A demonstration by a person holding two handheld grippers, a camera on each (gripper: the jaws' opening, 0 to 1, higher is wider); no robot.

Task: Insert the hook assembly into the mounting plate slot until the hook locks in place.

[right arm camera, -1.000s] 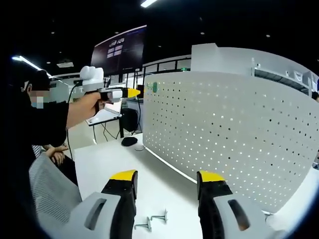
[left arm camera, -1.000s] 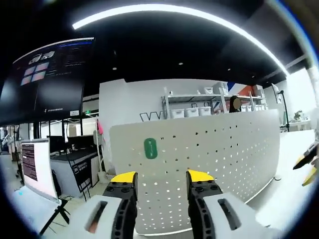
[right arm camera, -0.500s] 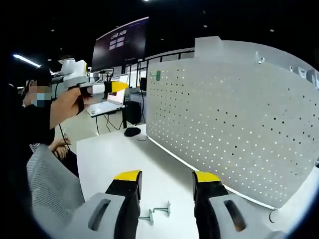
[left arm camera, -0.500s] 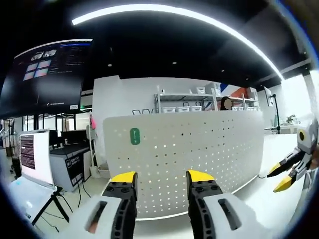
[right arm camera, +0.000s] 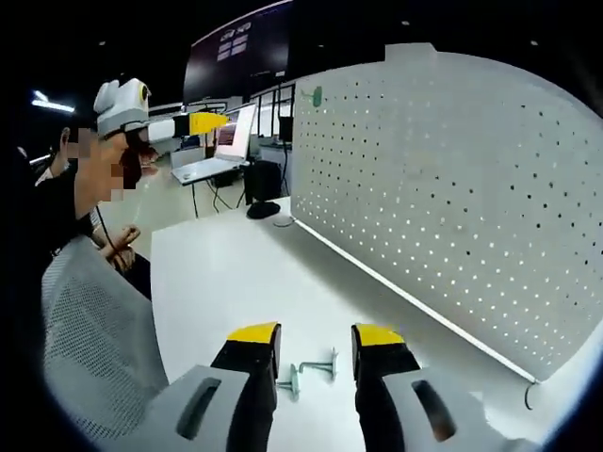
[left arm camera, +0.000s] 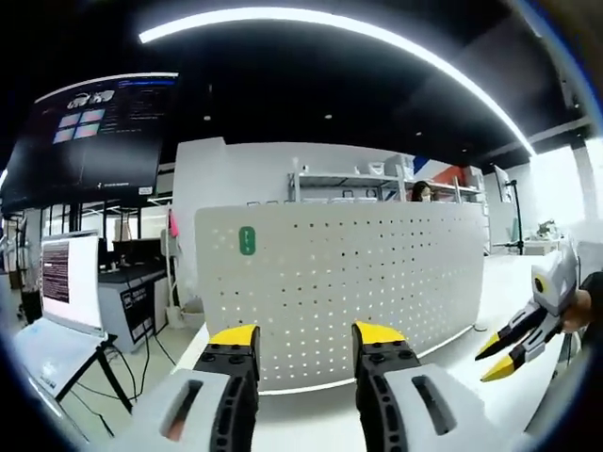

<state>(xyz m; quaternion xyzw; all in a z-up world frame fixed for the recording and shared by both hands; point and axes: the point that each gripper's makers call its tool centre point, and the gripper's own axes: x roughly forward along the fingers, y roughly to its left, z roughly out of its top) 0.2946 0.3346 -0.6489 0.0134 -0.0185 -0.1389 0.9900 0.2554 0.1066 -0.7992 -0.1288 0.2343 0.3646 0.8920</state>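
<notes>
White table [right arm camera: 217, 273], pegboard [right arm camera: 452, 188]; hooks [right arm camera: 311, 369] loose; both grippers [left arm camera: 306, 337] [right arm camera: 314, 335] agape, empty; writing unreadable.

Dark ceiling crossed by a curved light strip [left arm camera: 311, 21], large dark wall screen [left arm camera: 89, 137] hung high, white wall [left arm camera: 283, 169] behind metal shelving [left arm camera: 349, 184], laptop [right arm camera: 219, 155] stood open on a desk, white tabletop [right arm camera: 221, 282] below.

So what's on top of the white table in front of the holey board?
Two small metal hooks lie on the white table, just ahead of the right gripper. Its jaws cover part of them. The pegboard stands at the table's far edge.
</notes>
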